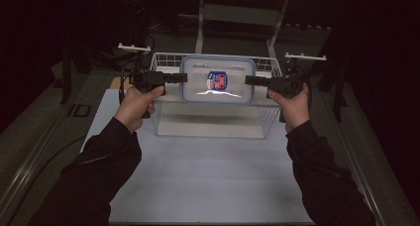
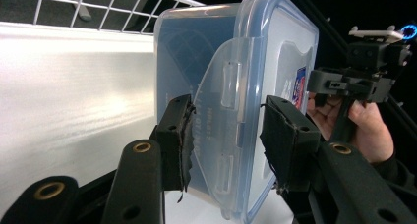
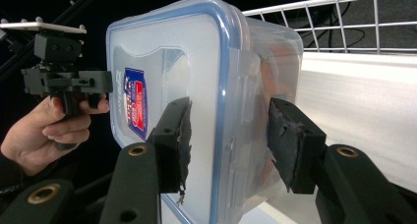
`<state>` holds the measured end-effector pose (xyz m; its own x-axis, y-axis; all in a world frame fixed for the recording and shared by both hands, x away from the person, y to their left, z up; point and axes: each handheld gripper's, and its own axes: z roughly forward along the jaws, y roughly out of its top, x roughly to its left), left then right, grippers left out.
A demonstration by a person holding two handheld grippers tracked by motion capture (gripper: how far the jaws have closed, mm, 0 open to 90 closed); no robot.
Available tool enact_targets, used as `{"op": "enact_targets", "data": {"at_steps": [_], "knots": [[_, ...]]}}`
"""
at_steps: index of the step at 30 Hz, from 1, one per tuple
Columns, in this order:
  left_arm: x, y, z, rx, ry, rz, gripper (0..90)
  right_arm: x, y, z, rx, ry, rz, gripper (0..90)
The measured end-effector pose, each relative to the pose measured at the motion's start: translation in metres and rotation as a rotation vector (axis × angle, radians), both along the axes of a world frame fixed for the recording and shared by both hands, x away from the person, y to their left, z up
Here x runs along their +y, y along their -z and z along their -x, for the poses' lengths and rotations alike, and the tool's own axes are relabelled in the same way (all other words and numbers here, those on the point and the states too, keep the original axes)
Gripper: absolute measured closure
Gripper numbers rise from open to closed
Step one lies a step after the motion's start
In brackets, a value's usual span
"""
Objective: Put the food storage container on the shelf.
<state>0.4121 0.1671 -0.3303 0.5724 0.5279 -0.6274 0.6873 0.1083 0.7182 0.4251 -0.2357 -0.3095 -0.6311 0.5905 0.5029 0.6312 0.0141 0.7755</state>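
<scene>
Both claws carry a lidded plastic food container (image 1: pixel 218 80) level above the white wire basket (image 1: pixel 163 61) at the desk's (image 1: pixel 208 176) far side. The left claw (image 1: pixel 184 78) clamps its left end and the right claw (image 1: pixel 247 80) its right end, sharing the load.

The food container (image 1: pixel 218 81) looked like translucent, frosted plastic, smooth and faintly glossy, with a blue-rimmed lid and a glossy printed label (image 1: pixel 217 80) catching the light. The wire basket (image 1: pixel 166 60) was thin metal rod coated in white. The table top (image 1: pixel 198 176) was a smooth, matt white sheet. The left gripper (image 2: pixel 223 135) and right gripper (image 3: pixel 228 140) were matt black plastic with brass-coloured rivets; their pads (image 2: pixel 287 135) looked rough and frayed. The sleeves (image 1: pixel 106 161) were dark, matt cloth.
</scene>
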Motion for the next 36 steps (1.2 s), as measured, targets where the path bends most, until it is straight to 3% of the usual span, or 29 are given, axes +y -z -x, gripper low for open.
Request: {"op": "enact_targets", "data": {"at_steps": [10,14,18,21,23,25,27,30,34,36], "knots": [[-0.005,0.001,-0.01,-0.007,-0.043,-0.006,52.9,0.002,0.001,-0.013,0.035,0.024,-0.004,49.5],[-0.008,0.001,-0.017,0.011,-0.055,-0.013,50.2,0.002,0.003,-0.017,0.054,0.051,-0.011,48.4],[-0.009,0.003,-0.024,0.045,-0.072,-0.006,47.7,0.007,0.0,-0.02,0.033,0.083,0.035,51.7],[-0.01,0.005,-0.029,0.067,-0.095,-0.009,45.6,0.014,0.001,-0.025,0.049,0.1,0.068,45.8],[-0.01,0.005,-0.031,0.067,-0.133,-0.034,45.1,0.015,0.003,-0.028,0.053,0.12,0.07,46.8],[-0.009,0.005,-0.033,0.059,-0.14,-0.04,50.1,0.016,0.004,-0.03,0.055,0.128,0.08,46.2],[-0.012,0.004,-0.033,0.043,-0.148,-0.059,48.7,0.015,0.006,-0.031,0.078,0.133,0.059,46.4],[-0.014,0.003,-0.033,0.027,-0.149,-0.081,44.4,0.017,0.003,-0.03,0.055,0.138,0.074,46.0],[-0.012,-0.001,-0.023,-0.08,-0.142,-0.091,36.7,0.016,-0.006,-0.02,-0.008,0.136,0.091,45.1],[-0.009,-0.003,-0.018,-0.124,-0.136,-0.075,26.8,0.017,-0.01,-0.012,-0.04,0.126,0.106,44.9]]}}
